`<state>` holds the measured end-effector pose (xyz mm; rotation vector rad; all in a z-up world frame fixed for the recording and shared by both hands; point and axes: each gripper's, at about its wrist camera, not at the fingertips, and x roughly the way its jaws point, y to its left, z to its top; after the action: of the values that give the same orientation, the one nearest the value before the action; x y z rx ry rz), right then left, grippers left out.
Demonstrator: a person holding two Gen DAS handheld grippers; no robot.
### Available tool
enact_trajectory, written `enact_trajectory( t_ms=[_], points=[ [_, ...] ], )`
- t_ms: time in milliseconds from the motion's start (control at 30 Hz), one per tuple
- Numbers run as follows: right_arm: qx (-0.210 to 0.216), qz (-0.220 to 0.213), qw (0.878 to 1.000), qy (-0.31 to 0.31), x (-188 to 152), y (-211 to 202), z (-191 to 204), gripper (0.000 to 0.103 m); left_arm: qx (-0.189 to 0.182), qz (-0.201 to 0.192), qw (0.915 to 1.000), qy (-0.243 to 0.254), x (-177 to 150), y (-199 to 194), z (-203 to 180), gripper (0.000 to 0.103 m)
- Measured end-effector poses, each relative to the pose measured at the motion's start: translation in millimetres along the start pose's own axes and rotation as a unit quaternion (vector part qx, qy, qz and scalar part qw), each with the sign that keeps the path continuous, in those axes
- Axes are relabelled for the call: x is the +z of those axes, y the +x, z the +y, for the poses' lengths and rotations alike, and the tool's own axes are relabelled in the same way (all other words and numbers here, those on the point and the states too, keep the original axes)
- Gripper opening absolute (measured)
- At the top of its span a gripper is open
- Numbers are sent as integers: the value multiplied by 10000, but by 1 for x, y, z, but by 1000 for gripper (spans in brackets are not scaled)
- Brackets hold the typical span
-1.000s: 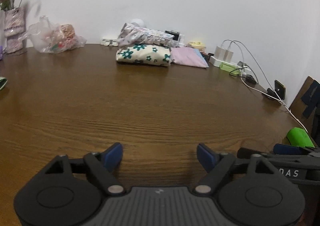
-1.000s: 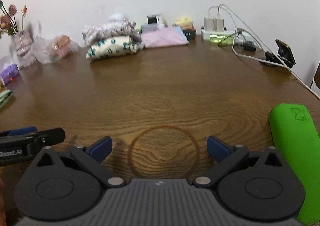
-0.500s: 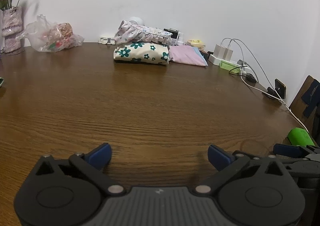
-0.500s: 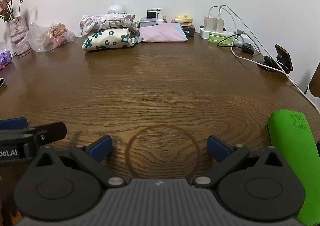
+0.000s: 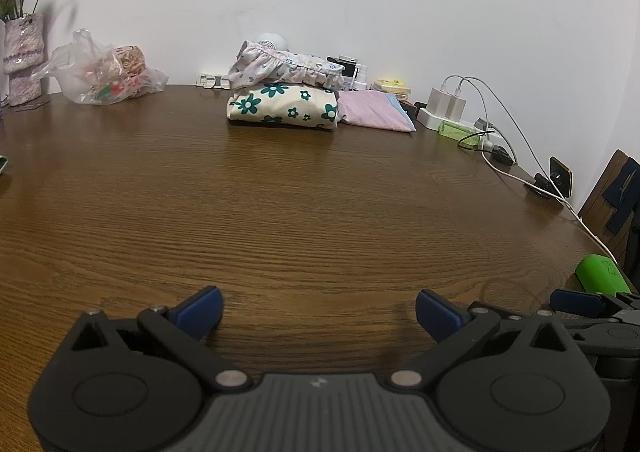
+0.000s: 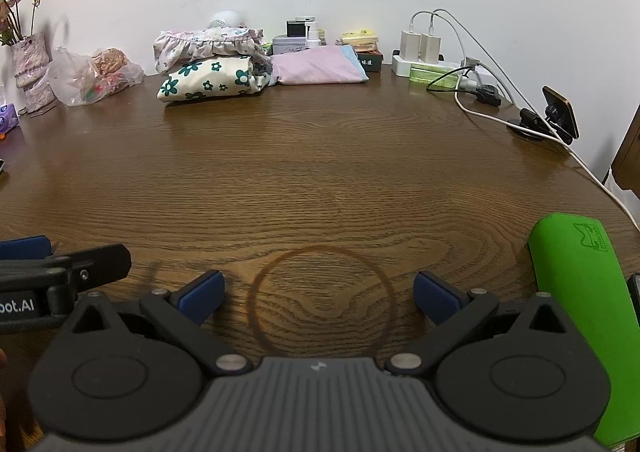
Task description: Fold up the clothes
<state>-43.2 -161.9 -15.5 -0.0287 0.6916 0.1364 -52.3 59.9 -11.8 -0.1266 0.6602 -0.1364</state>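
Now the left tool (image 5: 318,312) gapes wider than before, empty.

Left hand-held gripper (image 5: 318,310) spread wide over bare wooden table (image 5: 280,212), folded floral clothes (image 5: 282,108) stacked at far edge, perhaps three pieces

At the far edge of the brown wooden surface (image 6: 320,172), against the wall, a frilled floral garment (image 6: 208,42) lies on a folded cream cloth with teal flowers (image 6: 208,80). A folded pink cloth (image 6: 316,70) sits just right of them, a clear plastic bag (image 6: 92,76) well left.
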Motion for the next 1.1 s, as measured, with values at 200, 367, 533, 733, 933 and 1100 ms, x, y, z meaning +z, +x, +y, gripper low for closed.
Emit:
enact_trajectory(
  t_ms=[200,367,533,733,933,1100],
  points=[
    [-1,0,10000,1,0,0,0,102,-1,-1,10000,0,0,0,0,103],
    [-2,1,10000,1,0,0,0,102,4,-3,10000,-4,0,0,0,103],
    [-5,1,10000,3,-1,0,1,102,2,-4,10000,-3,0,0,0,103],
    [-7,3,10000,2,-1,0,1,102,-1,-4,10000,0,0,0,0,103],
    [4,4,10000,4,-1,0,1,102,-24,-12,10000,-21,0,0,1,103],
    [16,6,10000,-3,-2,-1,1,102,-36,-15,10000,-28,1,0,1,103]
  ],
)
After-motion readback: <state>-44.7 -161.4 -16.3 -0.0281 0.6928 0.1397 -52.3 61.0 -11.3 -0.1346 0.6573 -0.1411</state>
